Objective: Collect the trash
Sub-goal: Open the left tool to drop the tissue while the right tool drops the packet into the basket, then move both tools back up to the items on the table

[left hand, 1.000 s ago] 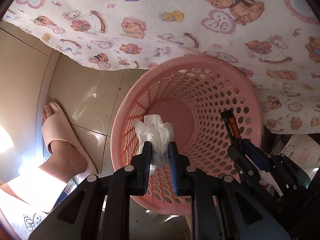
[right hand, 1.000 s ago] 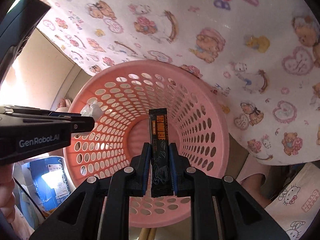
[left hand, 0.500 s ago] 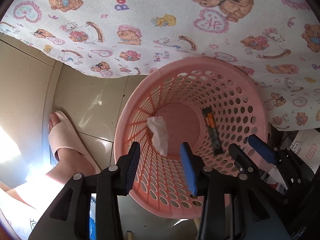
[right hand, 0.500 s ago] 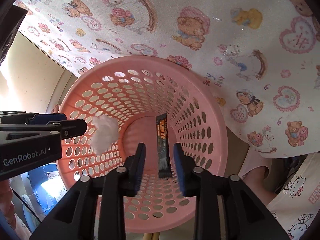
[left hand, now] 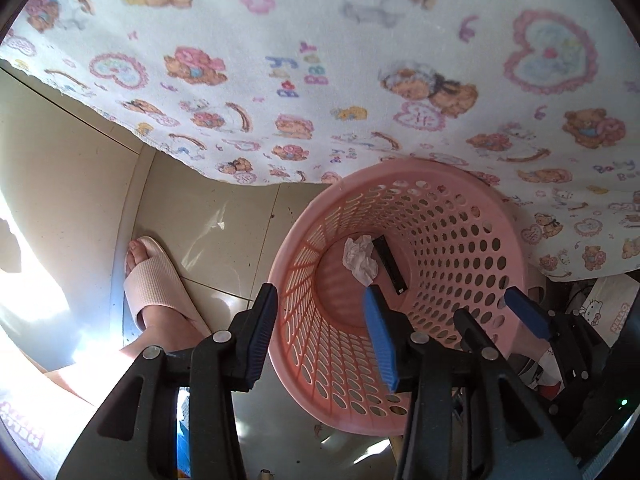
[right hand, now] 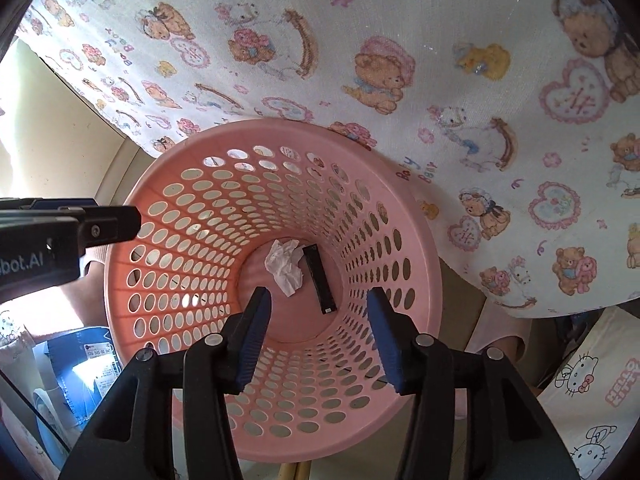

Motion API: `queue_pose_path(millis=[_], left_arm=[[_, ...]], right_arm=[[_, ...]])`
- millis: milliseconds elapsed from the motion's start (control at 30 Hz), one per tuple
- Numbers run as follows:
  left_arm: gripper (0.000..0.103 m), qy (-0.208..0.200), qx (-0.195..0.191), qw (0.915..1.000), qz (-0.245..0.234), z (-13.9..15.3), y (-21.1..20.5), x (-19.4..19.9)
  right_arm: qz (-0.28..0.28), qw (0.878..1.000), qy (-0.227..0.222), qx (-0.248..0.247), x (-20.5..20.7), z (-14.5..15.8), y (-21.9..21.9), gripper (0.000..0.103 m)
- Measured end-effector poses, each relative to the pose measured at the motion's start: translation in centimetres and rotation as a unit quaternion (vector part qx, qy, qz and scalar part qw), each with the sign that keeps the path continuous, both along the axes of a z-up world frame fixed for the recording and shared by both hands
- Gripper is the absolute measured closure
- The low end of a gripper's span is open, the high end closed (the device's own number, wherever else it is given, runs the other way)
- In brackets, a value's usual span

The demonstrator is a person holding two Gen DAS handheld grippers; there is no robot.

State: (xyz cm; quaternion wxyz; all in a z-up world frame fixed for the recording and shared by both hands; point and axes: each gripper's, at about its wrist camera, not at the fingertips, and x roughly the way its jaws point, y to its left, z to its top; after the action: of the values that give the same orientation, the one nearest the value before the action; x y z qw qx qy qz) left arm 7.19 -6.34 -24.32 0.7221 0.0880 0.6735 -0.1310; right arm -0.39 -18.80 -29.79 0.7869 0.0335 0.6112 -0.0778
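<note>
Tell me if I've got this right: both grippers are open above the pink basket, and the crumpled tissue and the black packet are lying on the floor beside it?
Not quite. The tissue and black packet lie inside the pink basket, on its bottom, as the right wrist view shows. Both the left gripper and right gripper are indeed open above it.

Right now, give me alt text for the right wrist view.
Open right gripper hovers over a pink perforated basket holding a crumpled white tissue beside a black sachet. Teddy-bear print cloth behind.
</note>
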Motion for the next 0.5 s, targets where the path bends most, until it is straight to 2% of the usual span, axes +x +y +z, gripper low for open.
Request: queue_pose_path(millis=[100,167,233,267,333,400,500], left_arm=[[0.056,-0.053,0.005,0.9985,0.014,3.0,0.4,0.2],[0.046,-0.114,0.012,0.9933,0.016,5.9,0.6,0.3],[0.039,-0.148,0.002,0.9889,0.013,8.2,0.7,0.2],[0.033,-0.157,-0.006,0.9874,0.015,9.1,0.9,0.2],[0.028,-0.169,-0.022,0.9850,0.025,10.6,1.4,0.2],[0.028,-0.177,-0.040,0.9826,0.038,11.8,2.1,0.2],[0.027,-0.203,-0.050,0.9766,0.050,13.6,2.8,0.2]], right_arm=[[0.009,1.000,-0.016,-0.012,0.1,1.4,0.3,0.050],[0.013,0.999,-0.039,-0.025,0.3,3.0,0.4,0.050],[0.020,0.998,-0.056,-0.034,0.4,4.5,0.7,0.043],[0.022,0.997,-0.065,-0.035,0.4,5.3,0.8,0.042],[0.017,0.996,-0.080,-0.027,0.3,6.8,0.8,0.042],[0.010,0.996,-0.091,-0.014,0.2,8.1,0.6,0.042],[0.011,0.993,-0.113,-0.030,-0.2,10.3,0.6,0.042]])
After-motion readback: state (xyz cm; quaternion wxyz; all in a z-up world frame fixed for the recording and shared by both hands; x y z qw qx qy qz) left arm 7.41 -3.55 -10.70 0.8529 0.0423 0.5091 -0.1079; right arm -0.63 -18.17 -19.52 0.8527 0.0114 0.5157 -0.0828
